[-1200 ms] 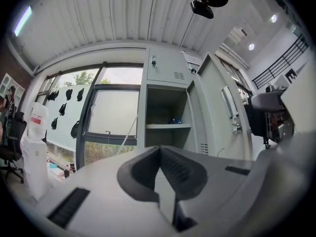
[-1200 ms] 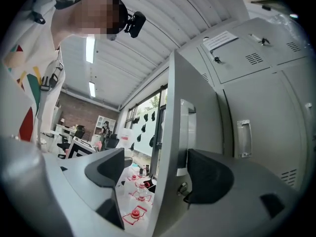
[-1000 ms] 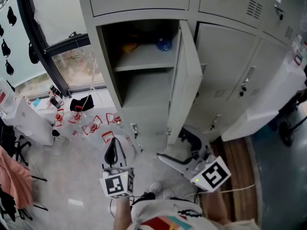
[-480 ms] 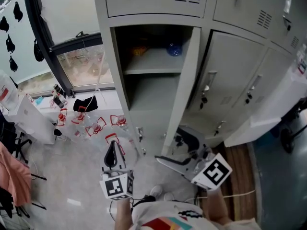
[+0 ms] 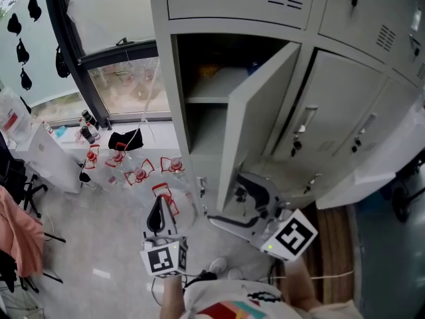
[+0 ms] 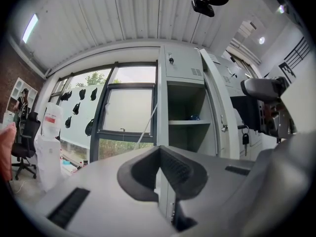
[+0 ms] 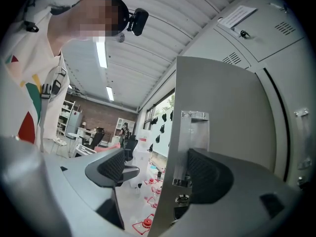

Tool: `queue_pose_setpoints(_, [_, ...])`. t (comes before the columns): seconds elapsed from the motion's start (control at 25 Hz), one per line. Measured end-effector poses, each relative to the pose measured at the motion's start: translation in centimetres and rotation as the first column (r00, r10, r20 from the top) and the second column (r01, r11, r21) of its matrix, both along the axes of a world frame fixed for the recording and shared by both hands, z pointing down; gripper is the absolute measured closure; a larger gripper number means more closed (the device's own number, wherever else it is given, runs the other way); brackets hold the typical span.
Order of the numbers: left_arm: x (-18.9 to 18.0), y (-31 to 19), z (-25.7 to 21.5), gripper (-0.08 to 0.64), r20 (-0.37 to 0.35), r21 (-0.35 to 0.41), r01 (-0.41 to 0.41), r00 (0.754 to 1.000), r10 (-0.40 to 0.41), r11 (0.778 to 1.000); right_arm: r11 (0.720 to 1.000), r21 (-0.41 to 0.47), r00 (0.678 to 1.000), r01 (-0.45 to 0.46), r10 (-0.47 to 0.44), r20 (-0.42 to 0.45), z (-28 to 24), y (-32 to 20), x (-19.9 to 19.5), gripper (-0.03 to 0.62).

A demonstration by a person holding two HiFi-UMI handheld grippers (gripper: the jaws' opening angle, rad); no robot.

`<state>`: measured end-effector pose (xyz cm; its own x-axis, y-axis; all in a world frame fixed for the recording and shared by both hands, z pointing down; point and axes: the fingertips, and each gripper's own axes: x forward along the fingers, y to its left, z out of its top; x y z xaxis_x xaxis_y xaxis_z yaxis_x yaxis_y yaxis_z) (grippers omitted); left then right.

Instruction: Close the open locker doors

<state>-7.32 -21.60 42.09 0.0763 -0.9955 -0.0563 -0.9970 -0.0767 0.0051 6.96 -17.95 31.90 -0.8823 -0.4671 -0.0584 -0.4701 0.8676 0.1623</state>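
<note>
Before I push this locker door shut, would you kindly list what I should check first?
1. Edge of door between right gripper jaws: ok, jaws open around it.
2. That door fully shut: not ok, half open.
3. Things on shelf clear of its path: cannot tell, partly hidden.
4. Doorway clear of left gripper: ok, shut, empty, held back.
5. The neighbouring door shut: ok.

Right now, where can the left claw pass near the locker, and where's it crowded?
Bare floor lies left of the left claw, toward the pink cloth. The compartment under the shelf looks bare. Crowded: red-capped bottles below the window. The right claw straddles the door edge.
</note>
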Motion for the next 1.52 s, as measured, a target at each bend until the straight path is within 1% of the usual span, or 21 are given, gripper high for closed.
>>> queue_pose_setpoints(0.24, [-0.6,-0.7,0.3,0.555,0.025,0.007,0.002,1.0,-0.002,1.0,0.999,0.039,1.0,0.001,-0.001,-0.022,0.1,-1.7,-1.8,0.196])
queue_pose_setpoints(0.4, [-0.4,-1.1,-0.2,0.555,-0.024,-0.013,0.0,1.0,0.0,1.0,0.999,0.031,0.999,-0.006,0.007,-0.035,0.4,-2.9,-3.0,0.196])
queue_pose_setpoints(0.6, [-0.7,-1.4,0.1,0.555,-0.024,-0.016,-0.004,1.0,0.003,1.0,0.998,0.056,0.997,-0.007,0.011,-0.081,0.8,-4.3,-4.1,0.196])
queue_pose_setpoints(0.72, [-1.0,-1.5,0.4,0.555,-0.036,-0.024,-0.005,0.999,0.005,1.0,0.999,0.049,0.993,-0.012,0.017,-0.113,1.1,-5.2,-4.8,0.196])
queue_pose_setpoints(0.92, [-1.1,-1.6,0.5,0.555,-0.039,-0.022,-0.012,0.999,0.011,1.0,0.999,0.04,0.994,-0.023,0.027,-0.106,1.0,-6.8,-5.9,0.196])
queue_pose_setpoints(1.04, [-1.4,-1.6,1.2,0.555,-0.014,-0.028,-0.015,1.0,0.015,0.999,0.999,0.043,0.993,-0.025,0.03,-0.113,1.1,-7.5,-6.3,0.196])
queue_pose_setpoints(1.2, [-1.6,-1.4,1.4,0.555,-0.049,-0.042,-0.004,0.999,0.002,0.999,0.998,0.051,0.988,-0.038,0.045,-0.144,1.4,-8.5,-6.7,0.196])
queue_pose_setpoints(1.4, [-2.8,-1.2,1.6,0.555,-0.037,-0.039,0.014,0.999,-0.015,0.999,0.997,0.038,0.985,-0.06,0.065,-0.163,1.6,-10.2,-7.4,0.196])
queue_pose_setpoints(1.52, [-3.4,-1.0,2.0,0.555,0.011,-0.044,0.022,1.0,-0.021,0.999,0.996,0.039,0.979,-0.078,0.084,-0.185,1.8,-11.2,-7.8,0.196])
